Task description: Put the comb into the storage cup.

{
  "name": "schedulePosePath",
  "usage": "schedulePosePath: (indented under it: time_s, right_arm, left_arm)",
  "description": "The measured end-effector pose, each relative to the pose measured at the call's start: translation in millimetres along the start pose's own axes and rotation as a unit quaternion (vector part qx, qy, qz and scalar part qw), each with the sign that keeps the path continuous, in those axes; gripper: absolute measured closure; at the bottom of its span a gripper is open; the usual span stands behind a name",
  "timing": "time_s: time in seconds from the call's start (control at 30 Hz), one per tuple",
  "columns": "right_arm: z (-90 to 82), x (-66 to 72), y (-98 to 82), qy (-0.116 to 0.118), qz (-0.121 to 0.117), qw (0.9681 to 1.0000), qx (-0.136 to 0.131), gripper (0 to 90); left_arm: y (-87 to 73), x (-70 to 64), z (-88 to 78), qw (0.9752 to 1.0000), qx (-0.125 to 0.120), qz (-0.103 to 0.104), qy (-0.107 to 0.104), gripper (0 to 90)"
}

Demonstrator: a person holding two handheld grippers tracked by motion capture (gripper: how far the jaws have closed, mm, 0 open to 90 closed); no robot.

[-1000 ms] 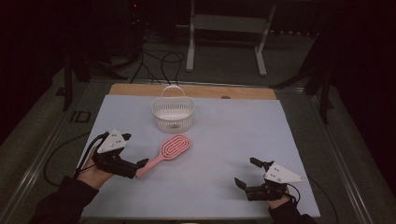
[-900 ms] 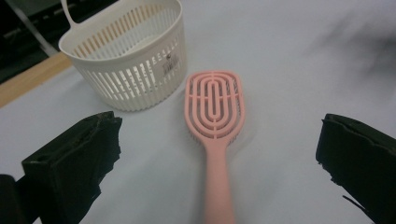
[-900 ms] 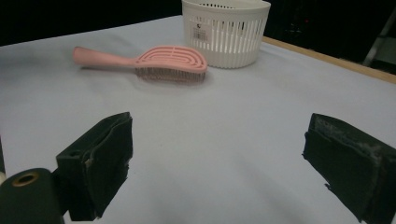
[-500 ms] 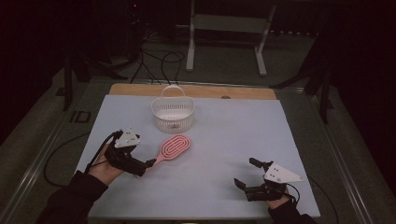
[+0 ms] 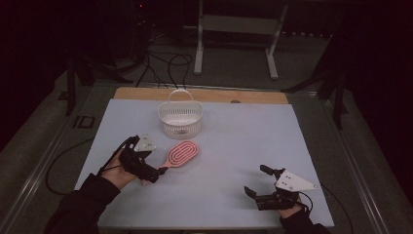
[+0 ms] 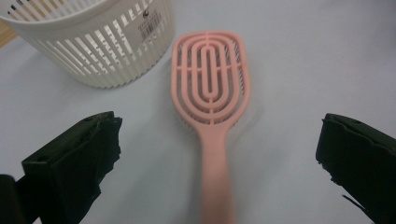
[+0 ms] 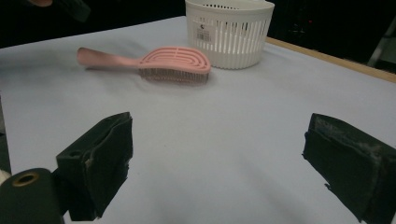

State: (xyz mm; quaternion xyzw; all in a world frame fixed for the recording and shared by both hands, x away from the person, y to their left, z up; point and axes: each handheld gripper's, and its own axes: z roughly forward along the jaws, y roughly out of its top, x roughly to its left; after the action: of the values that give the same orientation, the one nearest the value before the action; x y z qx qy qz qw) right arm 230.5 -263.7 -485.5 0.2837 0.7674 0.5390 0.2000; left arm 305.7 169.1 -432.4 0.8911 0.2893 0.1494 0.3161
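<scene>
On the white slotted plastic basket (image 6: 93, 42), an unreadable barcode label is seen; the pink vented hairbrush (image 6: 211, 93) lies between the left gripper's (image 6: 215, 154) released fingers; the right gripper's (image 7: 219, 158) are released too.

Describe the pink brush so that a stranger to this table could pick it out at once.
On the pale blue mat, find the white slotted basket near the far edge. Just in front of it lies the hairbrush, bristles down, its handle between the open jaws of the left gripper. It is the one pink thing there.
</scene>
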Motion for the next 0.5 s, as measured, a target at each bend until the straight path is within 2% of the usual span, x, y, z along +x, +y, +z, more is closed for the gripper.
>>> schedulePosePath:
  time_s: [0.27, 0.3, 0.5]
  right_arm:
    - [0.6, -0.2, -0.3, 0.001, 0.003, 1.0000, 0.000, 8.2]
    - [0.6, -0.2, -0.3, 0.001, 0.003, 1.0000, 0.000, 8.2]
    - [0.4, -0.3, 0.1, 0.000, 0.002, 1.0000, 0.000, 8.2]
  left_arm:
    - [3.5, 3.1, 12.6, 0.9987, 0.046, -0.012, -0.016, 0.0]
    - [3.5, 3.1, 12.6, 0.9987, 0.046, -0.012, -0.016, 0.0]
    - [8.3, 5.5, 23.8, 0.9966, 0.077, -0.018, -0.022, 0.0]
